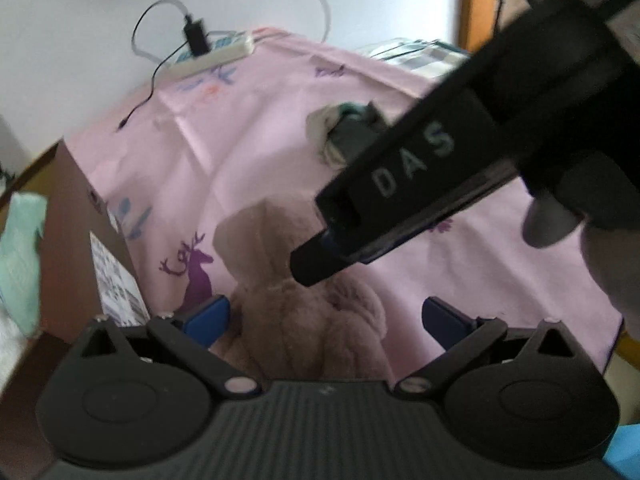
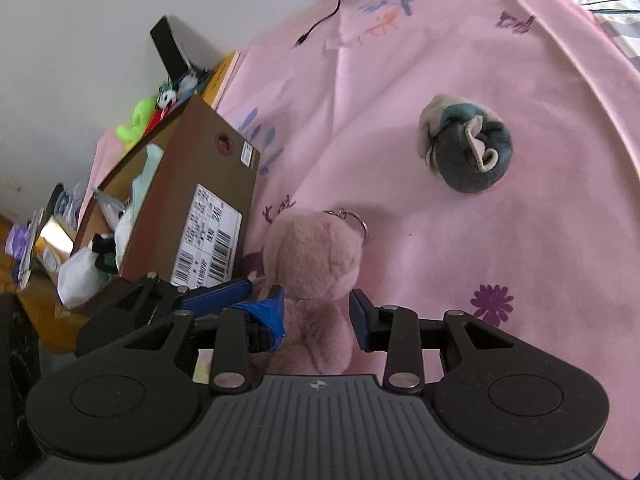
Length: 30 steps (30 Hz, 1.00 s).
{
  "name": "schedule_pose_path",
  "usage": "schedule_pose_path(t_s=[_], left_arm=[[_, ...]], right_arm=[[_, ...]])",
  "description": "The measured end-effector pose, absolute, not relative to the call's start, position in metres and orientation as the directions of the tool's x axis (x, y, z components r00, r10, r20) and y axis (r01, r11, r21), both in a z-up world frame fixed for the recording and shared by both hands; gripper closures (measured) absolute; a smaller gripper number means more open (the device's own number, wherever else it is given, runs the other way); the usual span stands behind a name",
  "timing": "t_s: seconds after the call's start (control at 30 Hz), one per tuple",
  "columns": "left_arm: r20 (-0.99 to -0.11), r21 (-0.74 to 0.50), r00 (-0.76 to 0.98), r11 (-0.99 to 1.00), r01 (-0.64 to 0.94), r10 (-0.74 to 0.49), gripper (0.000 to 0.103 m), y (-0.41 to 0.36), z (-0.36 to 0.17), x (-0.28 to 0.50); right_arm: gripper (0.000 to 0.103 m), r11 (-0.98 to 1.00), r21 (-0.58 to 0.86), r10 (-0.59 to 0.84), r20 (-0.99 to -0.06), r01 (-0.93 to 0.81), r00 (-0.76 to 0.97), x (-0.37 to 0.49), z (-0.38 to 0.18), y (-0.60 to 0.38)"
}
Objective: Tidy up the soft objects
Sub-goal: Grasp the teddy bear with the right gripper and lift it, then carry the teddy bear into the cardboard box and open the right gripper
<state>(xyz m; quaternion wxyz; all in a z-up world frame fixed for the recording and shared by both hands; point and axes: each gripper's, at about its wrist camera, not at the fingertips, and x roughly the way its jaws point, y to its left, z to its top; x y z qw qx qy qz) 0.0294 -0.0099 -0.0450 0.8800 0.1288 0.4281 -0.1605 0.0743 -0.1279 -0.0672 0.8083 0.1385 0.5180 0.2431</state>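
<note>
Far left, crammed against the wall: a brown cardboard box [image 2: 192,184] with a white label, holding pale green cloth and other soft bits. Just right of the box, lying on the pink printed sheet [image 2: 520,240]: a pink plush bear [image 2: 316,256] with a metal keyring at its head. Left tongs [image 1: 326,316] spread wide apart around the bear's body, blue pads clear of the fur, nothing gripped. Right tongs [image 2: 316,312] set close on either side of the bear's body, pads pressed into the fur, clamped on the bear. Farther right, well apart from the bear: a rolled bundle of grey and teal socks [image 2: 466,144]. Far back by the wall: a white power strip [image 1: 216,56] with a black plug and cable.
</note>
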Motion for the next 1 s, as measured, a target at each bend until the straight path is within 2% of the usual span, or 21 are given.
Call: schedule_pose_path(t_s=[0.13, 0.2, 0.27, 0.33, 0.37, 0.4, 0.6, 0.8, 1.0], left_arm=[[-0.808, 0.076, 0.574, 0.942, 0.327, -0.135, 0.002, -0.011, -0.050, 0.041], [-0.813, 0.072, 0.570, 0.953, 0.295, -0.115, 0.006, -0.012, -0.052, 0.045], [-0.812, 0.080, 0.577, 0.962, 0.261, -0.089, 0.017, -0.011, -0.052, 0.049], [-0.810, 0.062, 0.581, 0.971, 0.231, -0.086, 0.022, -0.007, -0.050, 0.052], [-0.808, 0.047, 0.582, 0.975, 0.218, -0.092, 0.040, -0.006, -0.049, 0.051], [-0.807, 0.041, 0.584, 0.978, 0.205, -0.089, 0.041, -0.005, -0.048, 0.051], [-0.802, 0.025, 0.590, 0.980, 0.196, -0.097, 0.047, -0.006, -0.040, 0.045], [-0.781, -0.048, 0.598, 0.973, 0.226, -0.177, 0.048, -0.002, -0.019, 0.037], [-0.720, -0.094, 0.641, 0.953, 0.289, -0.265, 0.050, 0.002, 0.014, 0.027]], right_arm=[[0.084, 0.822, 0.499, 0.566, -0.770, -0.274, 0.296, 0.085, -0.075, -0.130], [0.083, 0.806, 0.515, 0.586, -0.765, -0.293, 0.267, 0.090, -0.079, -0.128], [0.082, 0.786, 0.532, 0.609, -0.753, -0.314, 0.249, 0.094, -0.082, -0.125], [0.082, 0.765, 0.570, 0.637, -0.735, -0.299, 0.231, 0.100, -0.085, -0.125], [0.082, 0.755, 0.589, 0.651, -0.727, -0.287, 0.219, 0.104, -0.087, -0.125], [0.080, 0.744, 0.608, 0.664, -0.720, -0.276, 0.203, 0.107, -0.089, -0.125], [0.085, 0.724, 0.628, 0.685, -0.700, -0.285, 0.200, 0.103, -0.086, -0.128], [0.087, 0.706, 0.650, 0.708, -0.662, -0.282, 0.247, 0.089, -0.066, -0.146], [0.088, 0.696, 0.630, 0.718, -0.615, -0.345, 0.325, 0.067, -0.028, -0.142]])
